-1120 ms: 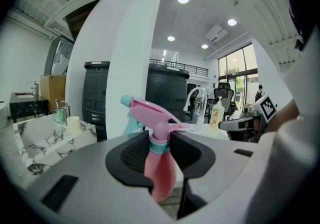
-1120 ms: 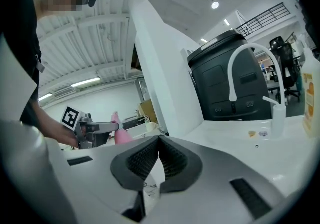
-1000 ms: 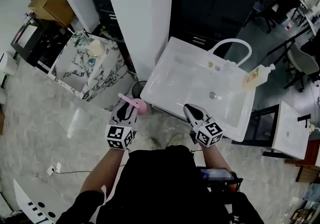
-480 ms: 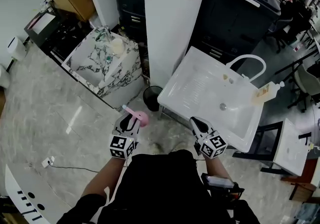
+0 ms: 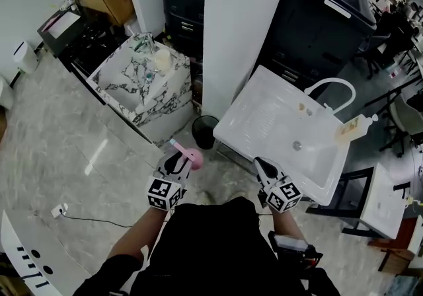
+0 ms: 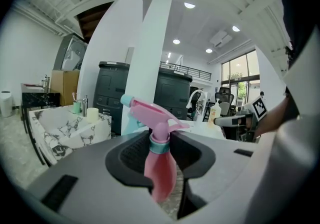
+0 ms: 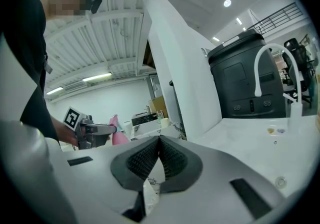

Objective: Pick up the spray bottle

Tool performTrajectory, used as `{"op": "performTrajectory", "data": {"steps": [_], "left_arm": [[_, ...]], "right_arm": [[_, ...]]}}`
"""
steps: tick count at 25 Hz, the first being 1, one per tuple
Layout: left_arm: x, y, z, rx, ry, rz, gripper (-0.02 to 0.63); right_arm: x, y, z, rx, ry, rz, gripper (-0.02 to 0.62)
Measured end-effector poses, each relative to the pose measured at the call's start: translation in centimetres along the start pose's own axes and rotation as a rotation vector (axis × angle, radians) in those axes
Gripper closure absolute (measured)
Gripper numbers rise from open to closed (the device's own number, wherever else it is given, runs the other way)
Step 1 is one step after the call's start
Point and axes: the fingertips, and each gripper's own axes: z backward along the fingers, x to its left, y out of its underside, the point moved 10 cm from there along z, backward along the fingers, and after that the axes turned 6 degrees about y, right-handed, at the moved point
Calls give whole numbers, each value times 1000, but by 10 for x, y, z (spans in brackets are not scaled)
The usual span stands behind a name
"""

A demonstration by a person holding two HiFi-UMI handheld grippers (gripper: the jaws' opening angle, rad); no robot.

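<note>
My left gripper (image 5: 178, 159) is shut on the neck of a pink spray bottle (image 5: 190, 155), which is held in the air above the floor. In the left gripper view the pink spray bottle (image 6: 159, 158) stands upright between the black pads, its pink trigger head and teal nozzle above them. My right gripper (image 5: 262, 168) hangs in front of the white sink's near edge, its jaws closed together with nothing between them; the pads (image 7: 148, 160) meet at the tips. From the right gripper view the left gripper (image 7: 97, 130) and the bottle show at the left.
A white sink basin (image 5: 261, 116) with an arched faucet (image 5: 330, 90) and a soap bottle (image 5: 353, 126) stands at the right. A marbled counter (image 5: 135, 86) with cups is at the left, a white pillar (image 5: 241, 24) between. A small black bin (image 5: 205, 131) sits on the floor.
Both grippers have shifted a little to the right and down in the head view as the person moved; the sink and counter slid across the view. The bottle stays in the left jaws.
</note>
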Motion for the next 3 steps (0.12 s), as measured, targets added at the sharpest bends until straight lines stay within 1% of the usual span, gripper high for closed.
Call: {"op": "performTrajectory", "data": {"steps": [3], "left_arm": [[-4,-2,-3,-2,17,0,476]], "right_arm": [[0,-1,2,-9,4,-7,569]]}}
